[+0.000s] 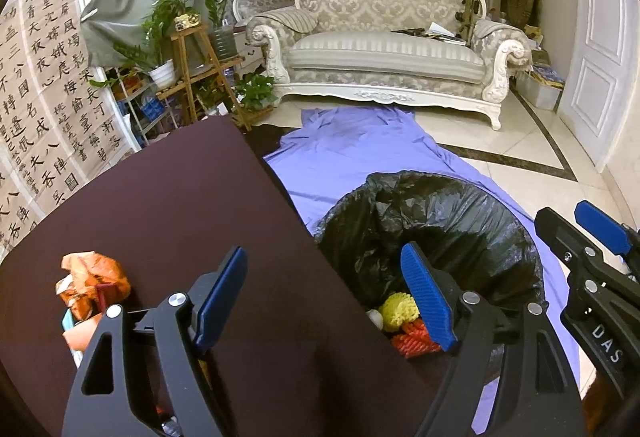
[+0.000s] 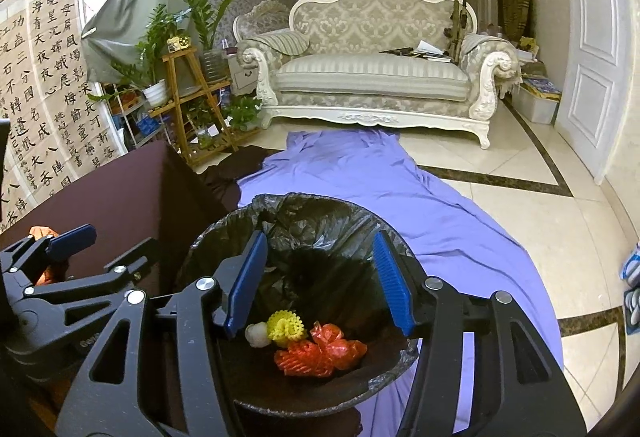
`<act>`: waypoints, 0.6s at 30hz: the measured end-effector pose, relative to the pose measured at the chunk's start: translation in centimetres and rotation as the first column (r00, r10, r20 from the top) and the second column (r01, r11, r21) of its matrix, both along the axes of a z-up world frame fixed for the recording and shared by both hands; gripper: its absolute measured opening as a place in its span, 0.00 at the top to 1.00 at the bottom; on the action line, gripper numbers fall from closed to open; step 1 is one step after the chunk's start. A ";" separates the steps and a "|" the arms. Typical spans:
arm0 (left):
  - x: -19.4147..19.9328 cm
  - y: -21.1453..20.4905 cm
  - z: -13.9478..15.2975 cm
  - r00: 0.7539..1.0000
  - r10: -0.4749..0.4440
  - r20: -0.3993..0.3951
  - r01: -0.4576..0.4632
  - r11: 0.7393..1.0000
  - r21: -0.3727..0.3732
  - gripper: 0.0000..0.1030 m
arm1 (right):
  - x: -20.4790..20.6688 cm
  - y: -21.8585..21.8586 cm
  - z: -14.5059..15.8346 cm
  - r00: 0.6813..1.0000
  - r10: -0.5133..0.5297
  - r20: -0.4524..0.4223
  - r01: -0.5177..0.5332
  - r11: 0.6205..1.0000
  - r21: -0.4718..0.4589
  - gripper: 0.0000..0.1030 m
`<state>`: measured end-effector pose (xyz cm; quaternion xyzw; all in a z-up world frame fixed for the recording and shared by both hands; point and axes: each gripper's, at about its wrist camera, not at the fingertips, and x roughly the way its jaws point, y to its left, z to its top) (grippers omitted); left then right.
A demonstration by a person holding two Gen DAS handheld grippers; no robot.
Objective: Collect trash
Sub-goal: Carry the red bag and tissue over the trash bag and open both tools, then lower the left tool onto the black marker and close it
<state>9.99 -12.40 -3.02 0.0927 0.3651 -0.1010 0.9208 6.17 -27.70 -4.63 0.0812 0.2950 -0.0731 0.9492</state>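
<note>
A bin lined with a black bag (image 1: 440, 221) (image 2: 320, 221) stands on the floor beside a dark brown table (image 1: 160, 205) (image 2: 120, 189). In it lie yellow foam netting (image 2: 286, 325) (image 1: 398, 311), red netting (image 2: 304, 357), an orange-red wrapper (image 2: 340, 343) and a white lump (image 2: 257, 333). On the table's left lies a crumpled orange wrapper (image 1: 94, 283) with other scraps below it. My left gripper (image 1: 326, 301) is open and empty over the table's edge. My right gripper (image 2: 322, 279) is open and empty above the bin's mouth.
A purple sheet (image 2: 400, 197) covers the floor under the bin. An ornate cream sofa (image 1: 384, 49) stands at the back. Plant stands (image 1: 200, 69) and a calligraphy sheet (image 1: 44, 97) line the left wall. A white door (image 2: 592, 49) is on the right.
</note>
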 end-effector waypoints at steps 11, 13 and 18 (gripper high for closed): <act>-2.8 6.4 1.0 0.993 0.115 -0.007 -0.115 0.993 -0.003 0.25 | -0.9 4.7 0.1 0.995 0.102 -0.007 -0.102 0.995 0.011 0.48; -3.2 7.6 1.2 0.990 0.140 -0.003 -0.140 0.990 -0.001 0.25 | -1.0 5.8 0.1 0.992 0.126 -0.009 -0.126 0.992 0.011 0.48; -4.5 11.2 1.5 0.976 0.218 0.006 -0.218 0.976 -0.006 0.25 | -1.4 9.1 0.5 0.981 0.194 -0.008 -0.194 0.981 0.005 0.48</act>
